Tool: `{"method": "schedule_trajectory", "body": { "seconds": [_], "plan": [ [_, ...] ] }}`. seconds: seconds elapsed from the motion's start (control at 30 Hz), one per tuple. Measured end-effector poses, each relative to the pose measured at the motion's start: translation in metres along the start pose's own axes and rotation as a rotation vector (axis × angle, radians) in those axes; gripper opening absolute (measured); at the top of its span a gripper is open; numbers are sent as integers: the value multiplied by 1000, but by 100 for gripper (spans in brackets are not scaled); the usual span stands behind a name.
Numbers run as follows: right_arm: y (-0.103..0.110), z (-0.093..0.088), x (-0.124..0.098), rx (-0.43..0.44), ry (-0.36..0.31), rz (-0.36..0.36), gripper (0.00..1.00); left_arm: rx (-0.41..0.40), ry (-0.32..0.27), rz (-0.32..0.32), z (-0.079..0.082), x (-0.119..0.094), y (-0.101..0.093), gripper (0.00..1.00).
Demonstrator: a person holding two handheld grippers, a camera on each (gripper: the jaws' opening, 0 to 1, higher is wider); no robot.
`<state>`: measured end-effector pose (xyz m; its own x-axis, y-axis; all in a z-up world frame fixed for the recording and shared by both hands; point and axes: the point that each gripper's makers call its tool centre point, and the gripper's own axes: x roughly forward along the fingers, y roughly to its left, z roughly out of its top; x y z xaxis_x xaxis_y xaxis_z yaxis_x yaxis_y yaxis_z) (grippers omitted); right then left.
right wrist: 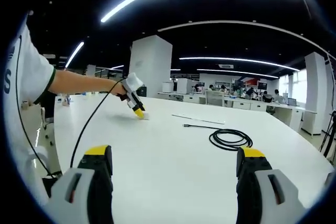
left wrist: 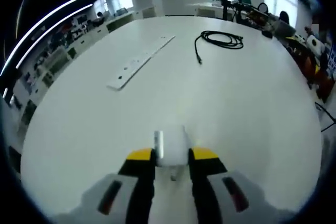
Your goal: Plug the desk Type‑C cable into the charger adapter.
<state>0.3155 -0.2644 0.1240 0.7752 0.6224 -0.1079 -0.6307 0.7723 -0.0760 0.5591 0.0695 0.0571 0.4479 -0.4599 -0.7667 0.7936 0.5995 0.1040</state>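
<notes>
A white charger adapter [left wrist: 171, 147] sits on the white table [left wrist: 236, 103], and my left gripper [left wrist: 172, 156] is shut on it with its yellow-tipped jaws pressed to both sides. A coiled black Type-C cable [left wrist: 223, 39] lies far off at the table's back, its plug end [left wrist: 199, 60] trailing toward me. In the right gripper view the same cable [right wrist: 230, 139] lies ahead to the right of centre. My right gripper [right wrist: 174, 158] hangs open above the table with nothing between its jaws. The left gripper [right wrist: 137, 109] is seen at the far left, held in a person's hand.
A long white power strip [left wrist: 140, 61] lies on the table left of the cable, also seen as a thin bar [right wrist: 198, 119]. A person's arm [right wrist: 79, 82] and white sleeve reach in from the left. Desks, chairs and people stand beyond the table.
</notes>
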Motion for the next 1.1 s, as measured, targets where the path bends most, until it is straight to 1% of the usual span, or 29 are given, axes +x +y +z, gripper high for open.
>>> {"method": "schedule_trajectory", "body": {
  "seconds": [0.07, 0.2, 0.37, 0.53, 0.73, 1.1],
  "plan": [
    [1, -1, 0, -6, 4, 1, 100, 25, 1, 3, -1, -1, -3, 24],
    [4, -1, 1, -8, 5, 7, 100, 36, 8, -4, -3, -4, -10, 24],
    [7, 1, 0, -10, 0, 9, 100, 66, 12, -20, -6, -8, -23, 24],
    [9, 3, 0, -13, -7, 9, 100, 68, 13, -49, -8, -11, -36, 24],
    [11, 6, -2, -15, -15, 7, 100, 74, 17, -67, -10, -16, -49, 24],
    [11, 9, -4, -6, -27, 7, 100, 99, 19, -80, -13, -21, -71, 24]
  ]
}}
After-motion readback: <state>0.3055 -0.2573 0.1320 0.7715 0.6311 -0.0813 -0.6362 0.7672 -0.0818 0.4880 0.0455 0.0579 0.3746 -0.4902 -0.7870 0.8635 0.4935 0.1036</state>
